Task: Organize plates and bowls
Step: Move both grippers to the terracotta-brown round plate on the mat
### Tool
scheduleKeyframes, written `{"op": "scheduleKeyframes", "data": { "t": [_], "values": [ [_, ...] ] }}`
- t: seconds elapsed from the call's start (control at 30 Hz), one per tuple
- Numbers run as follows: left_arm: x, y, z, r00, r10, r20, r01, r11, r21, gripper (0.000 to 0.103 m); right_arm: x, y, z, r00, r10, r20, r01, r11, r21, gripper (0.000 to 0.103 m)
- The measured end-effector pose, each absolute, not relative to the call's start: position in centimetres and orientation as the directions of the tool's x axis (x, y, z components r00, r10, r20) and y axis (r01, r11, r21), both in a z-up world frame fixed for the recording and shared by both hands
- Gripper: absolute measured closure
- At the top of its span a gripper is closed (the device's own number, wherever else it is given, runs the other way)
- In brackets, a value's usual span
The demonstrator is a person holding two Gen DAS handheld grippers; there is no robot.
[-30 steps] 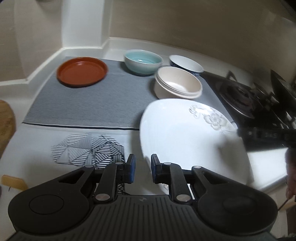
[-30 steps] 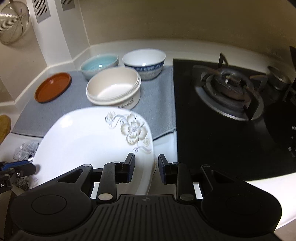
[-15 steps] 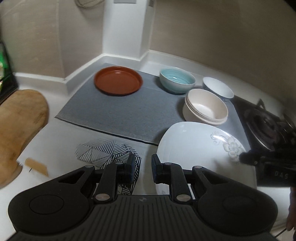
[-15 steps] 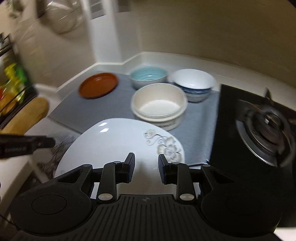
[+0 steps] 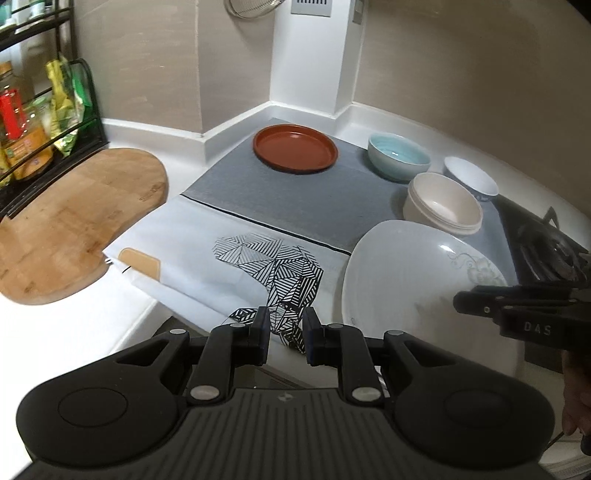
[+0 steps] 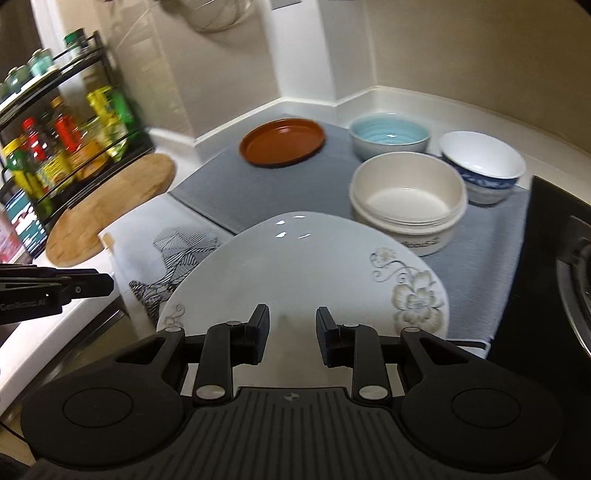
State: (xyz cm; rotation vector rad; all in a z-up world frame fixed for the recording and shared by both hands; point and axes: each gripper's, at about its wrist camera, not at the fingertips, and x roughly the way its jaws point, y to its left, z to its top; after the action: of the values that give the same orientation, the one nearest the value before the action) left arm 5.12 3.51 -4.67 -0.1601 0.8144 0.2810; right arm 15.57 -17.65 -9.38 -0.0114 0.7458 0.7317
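A large white plate with a flower print [image 5: 406, 266] [image 6: 306, 266] lies at the counter's front, partly on a grey mat [image 5: 295, 199]. Behind it on the mat stand a cream bowl [image 6: 406, 199], a light blue bowl [image 6: 389, 138], a blue-and-white bowl [image 6: 484, 166] and a flat brown plate [image 6: 282, 142]. My right gripper [image 6: 291, 328] hovers over the white plate's near rim, jaws apart and pressing on nothing. My left gripper [image 5: 284, 334] is left of the plate, above a patterned white cloth [image 5: 258, 266]. It is narrowly open with nothing between its fingers.
A round wooden cutting board [image 5: 74, 221] lies at the left, in front of a black rack of bottles [image 5: 29, 122]. A black gas stove [image 6: 554, 258] borders the mat on the right. A metal strainer [image 5: 255, 7] hangs on the wall. The counter's front edge runs just below both grippers.
Both views have pulled back and swung left, so the rack and cutting board now show. My left gripper has shifted off the white plate to over the patterned cloth. Both jaw gaps look unchanged.
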Motion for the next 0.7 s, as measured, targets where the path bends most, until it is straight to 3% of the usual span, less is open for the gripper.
{"op": "scheduleKeyframes", "data": {
  "t": [0.47, 0.7],
  "values": [
    [8.9, 5.9, -5.2, 0.702, 0.117, -0.702, -0.257, 0.961, -0.097, 0.082, 16.3, -17.0, -8.9, 0.535, 0.567, -0.627, -0.582, 0.785, 0.213, 0.073],
    [13.4, 9.8, -5.3, 0.736, 0.058, -0.674, -0.217, 0.964, -0.154, 0.082, 16.6, -15.4, -7.6, 0.58, 0.494, -0.647, -0.485, 0.848, 0.213, 0.073]
  ]
}}
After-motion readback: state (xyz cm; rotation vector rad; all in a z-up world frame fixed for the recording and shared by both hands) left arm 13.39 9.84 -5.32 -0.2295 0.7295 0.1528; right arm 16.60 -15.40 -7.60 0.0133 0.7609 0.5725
